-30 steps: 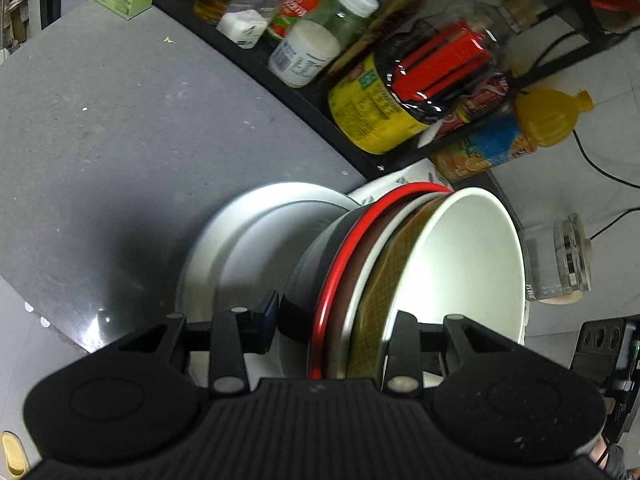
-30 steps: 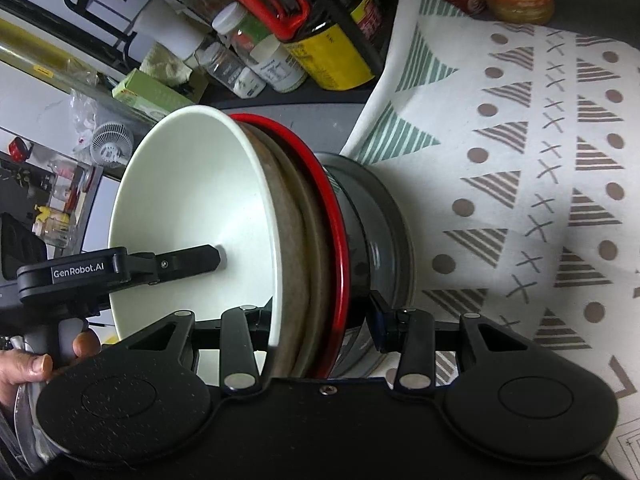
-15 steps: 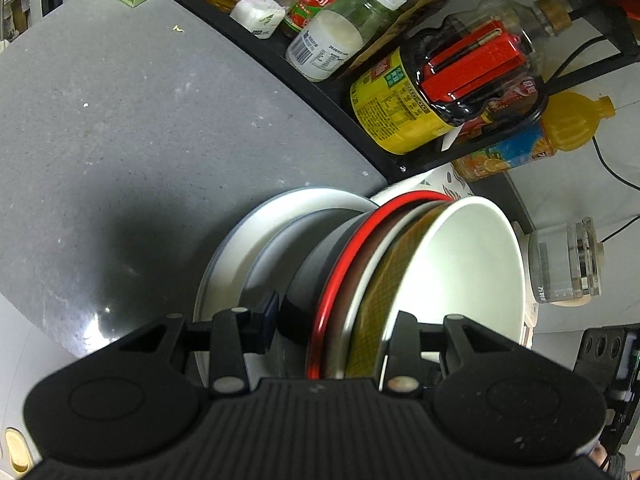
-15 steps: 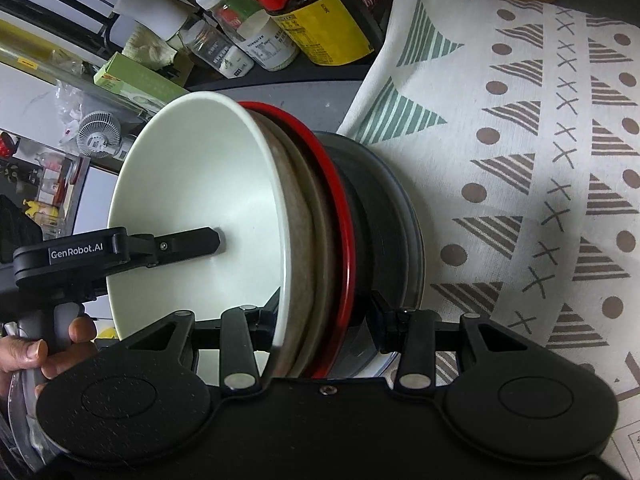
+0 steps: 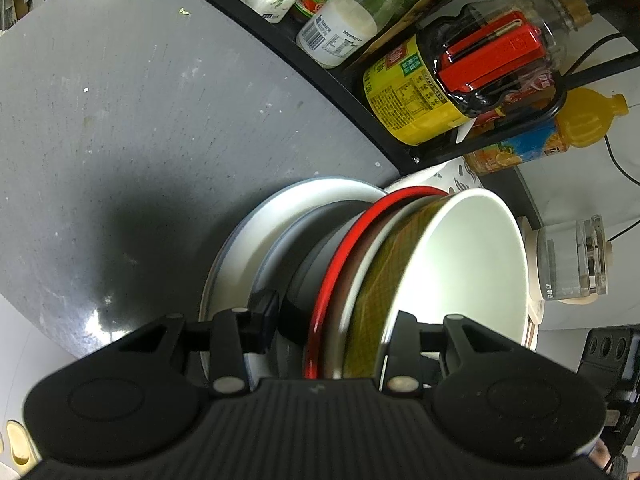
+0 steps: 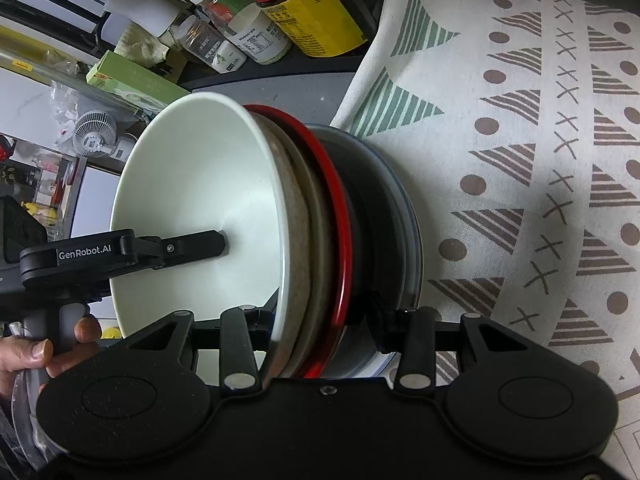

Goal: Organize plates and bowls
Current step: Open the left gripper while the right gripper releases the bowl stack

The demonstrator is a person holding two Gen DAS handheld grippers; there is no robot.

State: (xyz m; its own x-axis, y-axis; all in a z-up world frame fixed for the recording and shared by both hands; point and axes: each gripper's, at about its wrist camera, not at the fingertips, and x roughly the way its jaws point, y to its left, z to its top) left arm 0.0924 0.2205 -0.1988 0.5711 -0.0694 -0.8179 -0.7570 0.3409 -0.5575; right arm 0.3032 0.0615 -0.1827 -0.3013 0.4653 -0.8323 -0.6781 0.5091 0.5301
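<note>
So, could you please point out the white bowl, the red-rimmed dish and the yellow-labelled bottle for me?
White bowl point(image 6: 192, 200): right wrist view, on its inner wall.
Red-rimmed dish point(image 5: 340, 248): left wrist view, on its red rim.
Yellow-labelled bottle point(image 5: 408, 92): left wrist view, on its yellow label.

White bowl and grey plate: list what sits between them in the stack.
Between the white bowl and the grey plate come a brownish dish, a red-rimmed plate and a black bowl. The right wrist view shows the order best.
</note>
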